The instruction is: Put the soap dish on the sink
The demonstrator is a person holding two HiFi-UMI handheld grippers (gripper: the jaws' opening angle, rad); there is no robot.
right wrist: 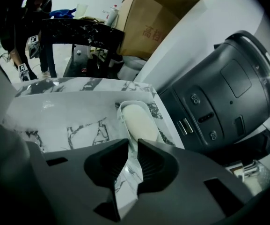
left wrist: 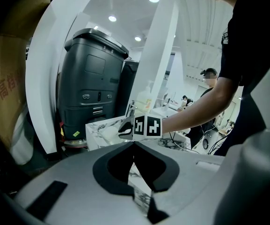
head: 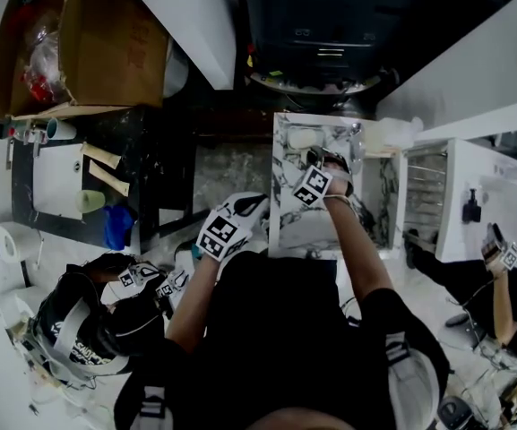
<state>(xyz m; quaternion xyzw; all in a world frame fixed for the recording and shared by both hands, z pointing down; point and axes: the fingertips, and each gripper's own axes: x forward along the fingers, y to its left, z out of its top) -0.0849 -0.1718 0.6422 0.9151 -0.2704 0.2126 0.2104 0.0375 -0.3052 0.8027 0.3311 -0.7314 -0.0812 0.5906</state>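
Person: a black-shirted torso (head: 285, 348) filled the bottom middle of the head view, with both forearms reaching up the frame.
Left hand-held gripper (left wrist: 134, 145): its jaw tips met with nothing between them. It hung at centre-left of the head view, just beside the sink's left edge and apart from the dish.
Right hand-held gripper (right wrist: 133, 143): its jaws stood almost together, with only a thin slit between the tips. The dish's near rim ran into that slit and seemed to be pinched there, though the contact itself was hard to make out.
Soap dish (right wrist: 137, 118): pale, long and oval, it lay along the marble ledge at the sink's far side, at upper centre of the head view (head: 305, 139).
Sink (head: 279, 173): white marble with dark veining and a rectangular basin, at the centre of the head view.
Dark grey machine (right wrist: 223, 93): it stood at the right of the right gripper view, just beyond the sink.
Cardboard box (head: 106, 43): it sat at the upper left of the head view, above a black surface (head: 155, 164) carrying small items.
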